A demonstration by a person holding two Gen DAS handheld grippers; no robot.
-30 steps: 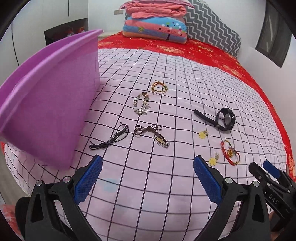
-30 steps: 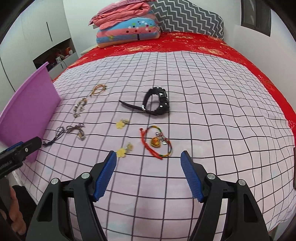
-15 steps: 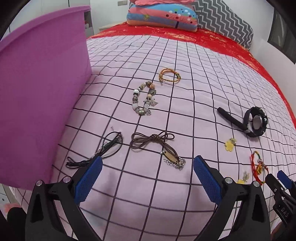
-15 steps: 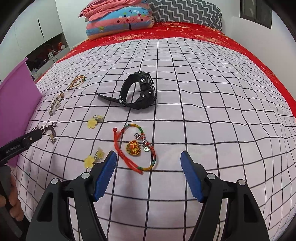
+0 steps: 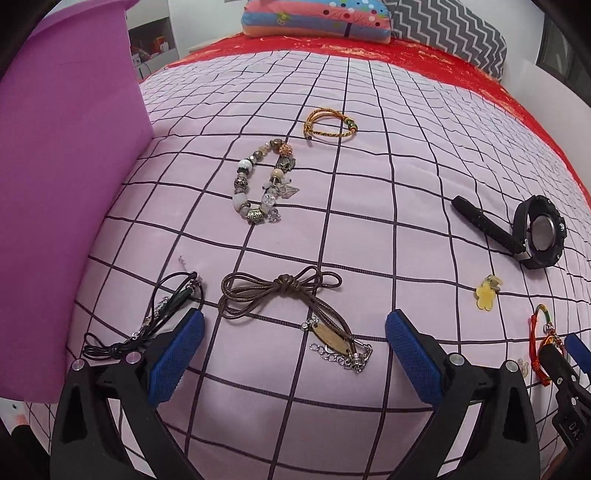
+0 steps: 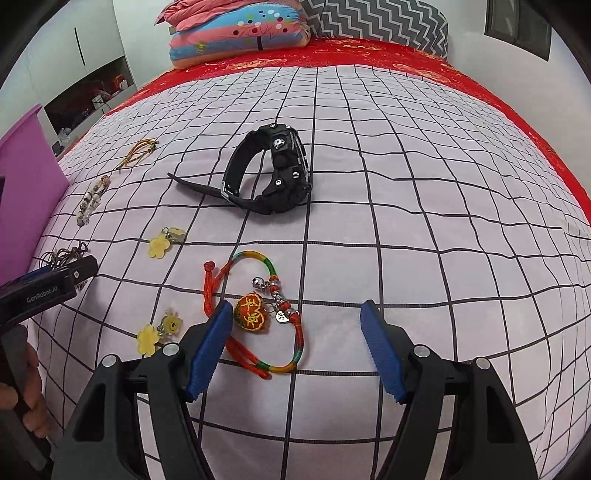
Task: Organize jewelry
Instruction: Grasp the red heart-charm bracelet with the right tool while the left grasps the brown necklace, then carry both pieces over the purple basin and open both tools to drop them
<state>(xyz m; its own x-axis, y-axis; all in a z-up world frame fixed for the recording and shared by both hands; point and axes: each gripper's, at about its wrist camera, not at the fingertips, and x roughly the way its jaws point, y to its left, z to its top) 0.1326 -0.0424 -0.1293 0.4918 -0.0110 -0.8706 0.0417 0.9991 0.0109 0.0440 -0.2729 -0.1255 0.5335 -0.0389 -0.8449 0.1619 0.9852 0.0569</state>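
Note:
Jewelry lies spread on a pink checked bedspread (image 5: 369, 177). My left gripper (image 5: 293, 341) is open and empty, its jaws either side of a brown cord bracelet with a metal tag (image 5: 295, 295). A black cord necklace (image 5: 162, 317) lies by its left finger. A beaded bracelet (image 5: 258, 184) and an orange braided bracelet (image 5: 328, 120) lie farther off. My right gripper (image 6: 295, 341) is open and empty, around a red and rainbow cord bracelet with a heart charm (image 6: 258, 314). A black watch (image 6: 273, 173) lies beyond it. Yellow flower earrings (image 6: 159, 328) (image 6: 162, 243) lie to the left.
A tall purple box (image 5: 62, 184) stands at the bed's left edge, close to my left gripper. Pillows and folded bedding (image 6: 240, 29) are stacked at the head of the bed on a red sheet (image 6: 406, 59). A shelf unit (image 6: 88, 96) stands beyond the left side.
Both grippers have moved forward and down toward the bed. The brown cord bracelet now lies between the left jaws and the red cord bracelet between the right jaws. Both stay open.

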